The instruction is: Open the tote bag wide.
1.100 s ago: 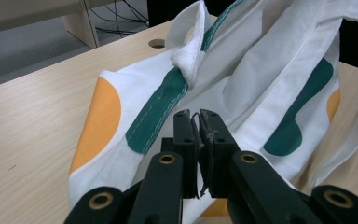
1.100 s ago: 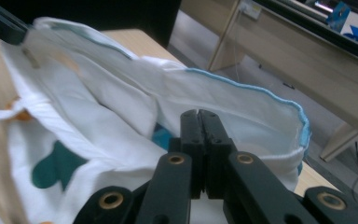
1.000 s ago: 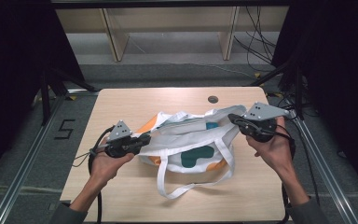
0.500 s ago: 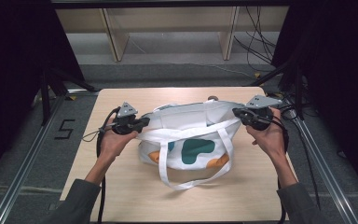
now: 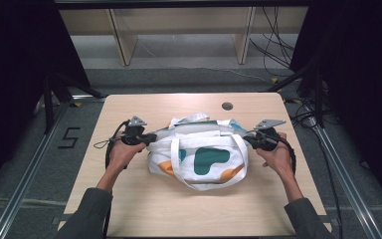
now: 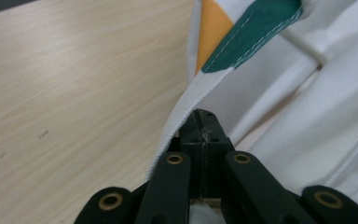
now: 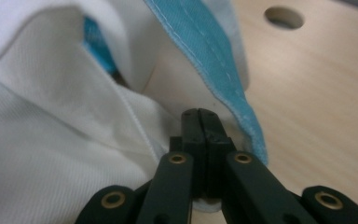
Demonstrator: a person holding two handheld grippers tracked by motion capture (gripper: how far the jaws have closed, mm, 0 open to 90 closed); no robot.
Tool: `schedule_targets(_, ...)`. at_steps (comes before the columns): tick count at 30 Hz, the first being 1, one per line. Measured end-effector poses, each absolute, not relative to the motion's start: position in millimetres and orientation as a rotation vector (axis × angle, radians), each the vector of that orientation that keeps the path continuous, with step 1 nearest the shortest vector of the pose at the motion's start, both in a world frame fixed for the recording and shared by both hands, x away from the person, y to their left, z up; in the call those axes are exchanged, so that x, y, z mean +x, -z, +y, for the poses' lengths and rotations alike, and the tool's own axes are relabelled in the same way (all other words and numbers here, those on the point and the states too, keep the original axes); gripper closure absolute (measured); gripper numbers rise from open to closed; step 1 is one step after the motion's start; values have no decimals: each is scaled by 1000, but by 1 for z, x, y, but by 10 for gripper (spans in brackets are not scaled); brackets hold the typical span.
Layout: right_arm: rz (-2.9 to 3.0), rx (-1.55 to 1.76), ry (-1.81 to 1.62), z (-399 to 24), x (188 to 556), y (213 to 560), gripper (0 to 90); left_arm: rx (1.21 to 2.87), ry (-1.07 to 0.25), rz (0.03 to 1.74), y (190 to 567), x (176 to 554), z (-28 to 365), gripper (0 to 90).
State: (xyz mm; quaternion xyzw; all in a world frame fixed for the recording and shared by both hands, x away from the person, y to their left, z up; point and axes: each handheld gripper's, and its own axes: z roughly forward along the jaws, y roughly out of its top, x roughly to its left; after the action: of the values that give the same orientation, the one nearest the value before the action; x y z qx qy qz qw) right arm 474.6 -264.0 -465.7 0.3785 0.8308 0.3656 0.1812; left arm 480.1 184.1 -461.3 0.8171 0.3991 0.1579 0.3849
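Lies near the middle of the desk [image 5: 129,199], a white tote bag [image 5: 199,154] with green and orange patches, held taut between both sides. Left gripper [image 5: 146,138] pinched tight on the bag's left edge; right gripper [image 5: 247,139] likewise clamped on cloth at the right edge, beside a blue trim [image 7: 219,60]. Looks soft, light and floppy, apt to sag or fold. Best taken at hemmed edges or the looped handle [image 5: 179,167], where stitching gives firmer purchase.
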Motion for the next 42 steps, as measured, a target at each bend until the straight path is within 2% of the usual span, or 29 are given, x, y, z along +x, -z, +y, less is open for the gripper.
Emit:
schedule_targets(5, 2373, 1093, -986, -259, 473, 472, 900, 2078, -406, 1036, 458, 477, 183, 896)
schedule_targets(8, 2360, 1065, -977, -259, 468, 455, 900, 2059, -407, 1012, 448, 471, 180, 893)
schedule_targets(13, 2252, 1000, -1152, -261, 459, 411, 900, 2023, -419, 926, 421, 467, 160, 881)
schedule_targets(18, 2247, 830, -1242, -236, 450, 376, 900, 2051, -431, 868, 404, 476, 132, 875)
schedule_targets(20, 2278, 778, -1239, -219, 450, 372, 900, 2053, -386, 855, 401, 482, 121, 875)
schedule_targets(24, 2398, 698, -1187, -184, 459, 373, 900, 2069, -314, 828, 400, 490, 102, 880)
schedule_targets(28, 2458, 672, -1100, -172, 472, 381, 900, 2081, -217, 812, 404, 493, 85, 885)
schedule_targets(32, 2556, 713, -987, -166, 476, 398, 900, 2152, -190, 794, 414, 497, 78, 885)
schedule_targets(37, 2644, 658, -974, -169, 458, 408, 900, 2177, -174, 835, 423, 504, 70, 890)
schedule_targets(42, 2738, 565, -996, -166, 436, 413, 900, 2230, -222, 869, 424, 516, 66, 892)
